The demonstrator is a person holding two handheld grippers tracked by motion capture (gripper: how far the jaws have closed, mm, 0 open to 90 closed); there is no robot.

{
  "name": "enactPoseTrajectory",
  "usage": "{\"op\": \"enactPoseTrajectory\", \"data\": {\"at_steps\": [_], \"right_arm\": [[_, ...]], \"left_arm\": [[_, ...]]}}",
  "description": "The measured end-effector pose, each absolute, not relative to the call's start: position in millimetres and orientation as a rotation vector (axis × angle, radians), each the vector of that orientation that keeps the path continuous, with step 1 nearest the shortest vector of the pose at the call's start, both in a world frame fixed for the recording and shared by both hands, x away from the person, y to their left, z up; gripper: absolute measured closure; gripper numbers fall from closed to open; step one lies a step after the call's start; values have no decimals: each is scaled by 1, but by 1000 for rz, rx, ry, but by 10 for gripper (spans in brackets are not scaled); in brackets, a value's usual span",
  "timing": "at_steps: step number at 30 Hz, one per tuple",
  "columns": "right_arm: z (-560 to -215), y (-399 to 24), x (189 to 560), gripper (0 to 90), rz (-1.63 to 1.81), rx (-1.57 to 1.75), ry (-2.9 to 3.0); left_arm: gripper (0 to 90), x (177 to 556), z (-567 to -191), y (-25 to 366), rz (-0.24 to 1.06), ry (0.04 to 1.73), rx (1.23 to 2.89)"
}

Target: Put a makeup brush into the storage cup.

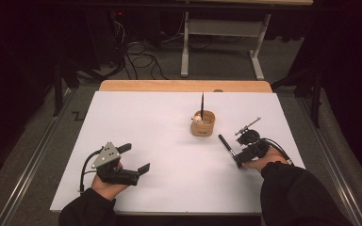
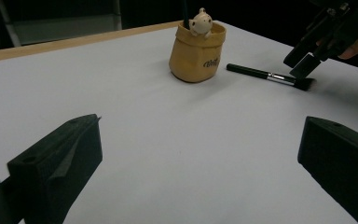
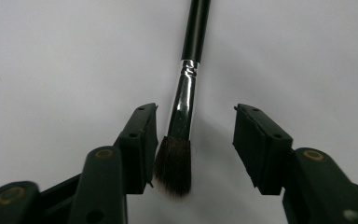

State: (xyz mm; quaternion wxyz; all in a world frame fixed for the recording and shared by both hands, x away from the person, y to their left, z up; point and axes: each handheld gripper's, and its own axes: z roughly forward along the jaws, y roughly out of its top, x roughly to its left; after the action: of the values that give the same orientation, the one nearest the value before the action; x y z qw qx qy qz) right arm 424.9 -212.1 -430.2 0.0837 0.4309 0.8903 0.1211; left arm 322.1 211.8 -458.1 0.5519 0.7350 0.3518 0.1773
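Slim black-handled makeup brush with silver ferrule (image 3: 185, 100) lies flat on white table sheet (image 1: 169, 141), just beside tan pouch-shaped holder (image 1: 202, 124). My right gripper (image 3: 196, 135) half open, straddling bristle end, one pad nearly touching. Brush likely light, stiff, ferrule slippery, bristles soft; grip ferrule. Left gripper (image 2: 200, 154) wide, empty.

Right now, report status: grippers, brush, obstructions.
Right gripper open, jaws astride brush, no squeeze yet. Left gripper open, nothing between its jaws. Brush flat on table, beside pot. Nothing blocking.
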Motion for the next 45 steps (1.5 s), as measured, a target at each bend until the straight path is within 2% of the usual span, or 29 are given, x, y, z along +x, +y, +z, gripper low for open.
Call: {"op": "enactPoseTrajectory", "data": {"at_steps": [17, 32, 45], "right_arm": [[-442, -202, 434, 713, 335, 1273, 2707], [-447, -202, 435, 772, 325, 1314, 2676], [-438, -210, 431, 777, 344, 1386, 2644]], "left_arm": [[4, 322, -458, 212, 419, 831, 1739], [4, 322, -458, 211, 421, 831, 1740], [4, 322, -458, 213, 425, 834, 1737]]}}
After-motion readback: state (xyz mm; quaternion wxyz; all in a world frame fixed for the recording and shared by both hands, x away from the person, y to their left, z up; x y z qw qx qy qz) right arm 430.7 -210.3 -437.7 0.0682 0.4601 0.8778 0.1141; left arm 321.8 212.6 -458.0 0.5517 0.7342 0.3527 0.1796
